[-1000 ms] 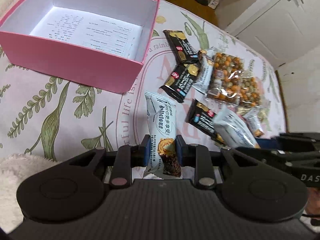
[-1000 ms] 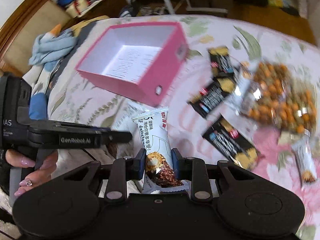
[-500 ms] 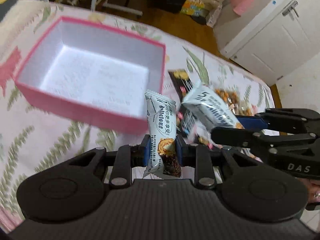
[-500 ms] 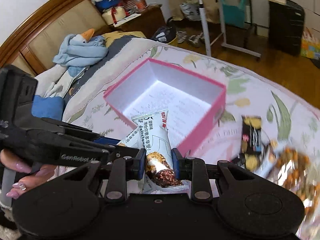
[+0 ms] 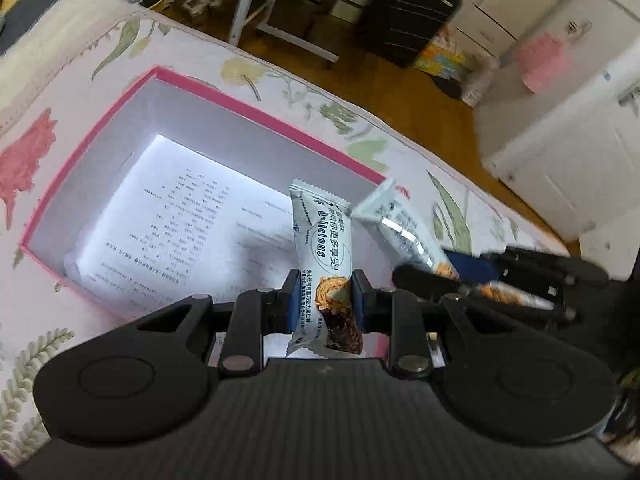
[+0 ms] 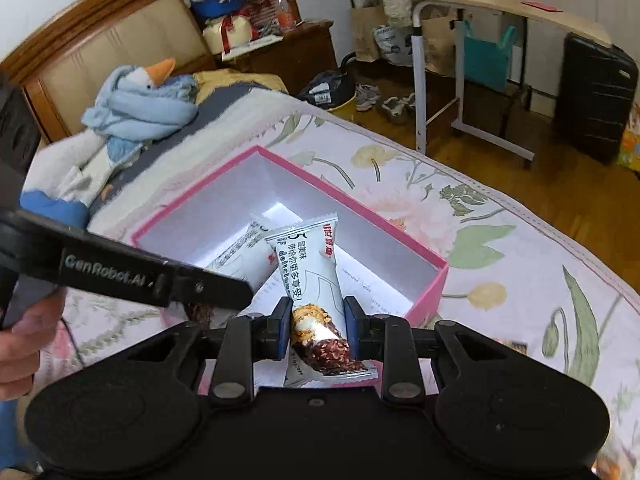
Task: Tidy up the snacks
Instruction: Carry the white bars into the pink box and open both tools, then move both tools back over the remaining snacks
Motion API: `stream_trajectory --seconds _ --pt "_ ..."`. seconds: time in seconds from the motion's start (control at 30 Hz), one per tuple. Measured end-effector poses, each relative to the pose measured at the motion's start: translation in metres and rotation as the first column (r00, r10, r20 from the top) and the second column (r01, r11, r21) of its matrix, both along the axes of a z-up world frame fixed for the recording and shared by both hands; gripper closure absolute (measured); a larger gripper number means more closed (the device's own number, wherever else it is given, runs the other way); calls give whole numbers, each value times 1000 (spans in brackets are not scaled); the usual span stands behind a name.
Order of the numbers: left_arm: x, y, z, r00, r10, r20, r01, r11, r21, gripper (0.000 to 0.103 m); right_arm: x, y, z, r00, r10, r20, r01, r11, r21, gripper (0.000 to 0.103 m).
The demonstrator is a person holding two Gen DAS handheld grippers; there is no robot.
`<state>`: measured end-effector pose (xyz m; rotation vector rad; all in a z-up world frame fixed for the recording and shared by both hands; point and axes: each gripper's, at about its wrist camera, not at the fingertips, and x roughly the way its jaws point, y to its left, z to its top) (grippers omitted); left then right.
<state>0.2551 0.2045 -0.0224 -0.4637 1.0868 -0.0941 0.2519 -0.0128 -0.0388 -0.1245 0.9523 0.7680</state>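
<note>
An open pink box [image 5: 256, 109] [image 6: 428, 288] with white inner walls and a printed sheet on its floor lies on the floral bedspread. My left gripper [image 5: 325, 307] is shut on a white snack bar [image 5: 324, 240] and holds it upright over the box's near edge. My right gripper [image 6: 316, 330] is shut on a second white snack bar [image 6: 312, 276], also over the box. The right gripper and its bar [image 5: 404, 232] show at the right of the left wrist view. The left gripper's bar [image 6: 240, 254] shows behind its arm [image 6: 120, 276] in the right wrist view.
The bed's far edge drops to a wooden floor with a black suitcase [image 6: 596, 96] and a white-legged side table [image 6: 496, 4]. A plush goose in a blue scarf [image 6: 132, 112] lies near the headboard. White cupboards [image 5: 568, 132] stand past the bed.
Both grippers have carried their snack bars from the snack pile towards the pink box and now hold them over it. The loose snacks have left both views.
</note>
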Motion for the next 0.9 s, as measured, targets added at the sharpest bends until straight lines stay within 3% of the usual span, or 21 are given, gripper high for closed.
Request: stream_trajectory --seconds 0.13,0.27,0.43,0.5,0.6,0.73,0.9 --pt "20 2 -30 998 59 -33 -59 998 3 78 13 23 -25 999 47 -2 -47 998 -40 71" --pt "38 2 -65 989 118 -94 -118 993 5 78 23 49 -49 996 84 35 -78 985 -151 72" --pt "54 7 -98 968 214 -133 -214 977 16 79 31 68 -68 996 78 36 -68 969 -239 71" --pt "57 8 -102 964 226 -137 -225 974 23 73 31 68 -69 997 52 53 -36 965 -259 67" --pt "55 5 -97 973 199 -113 -193 979 60 56 22 57 -57 997 40 66 -23 970 -243 66" --pt "43 1 -76 990 135 -48 -129 985 113 54 1 20 -23 997 -33 76 41 993 -110 65" --pt "15 -9 -32 998 15 60 -25 987 157 54 -40 -27 19 990 -113 80 113 994 8 62"
